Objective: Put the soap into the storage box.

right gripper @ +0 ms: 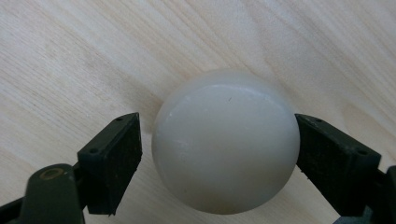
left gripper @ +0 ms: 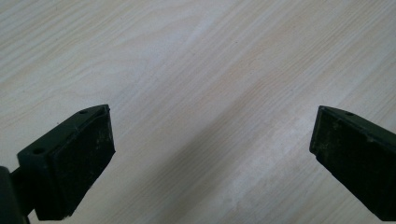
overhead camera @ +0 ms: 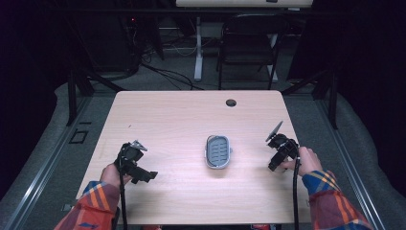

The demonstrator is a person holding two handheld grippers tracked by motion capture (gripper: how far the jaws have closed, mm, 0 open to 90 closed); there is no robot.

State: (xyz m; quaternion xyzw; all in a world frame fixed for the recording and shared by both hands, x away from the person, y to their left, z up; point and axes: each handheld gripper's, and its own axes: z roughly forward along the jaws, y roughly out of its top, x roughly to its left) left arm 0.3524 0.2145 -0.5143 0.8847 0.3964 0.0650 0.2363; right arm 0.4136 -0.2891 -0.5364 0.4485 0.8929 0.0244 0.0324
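From the high view the right gripper (overhead camera: 274, 164) sits right of the grey tray (overhead camera: 218, 152), left gripper (overhead camera: 143, 175) idle. Left gripper view: jaws wide over bare table (left gripper: 196, 70). Right gripper view: jaws closing round the white ball (right gripper: 225, 140) on the table, left pad not quite touching, so I'd squeeze evenly before lifting

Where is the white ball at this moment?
In the right gripper view the white ball sits on the wooden table between the jaws of the right gripper. In the high view that gripper is near the table's right edge, right of the grey tray.
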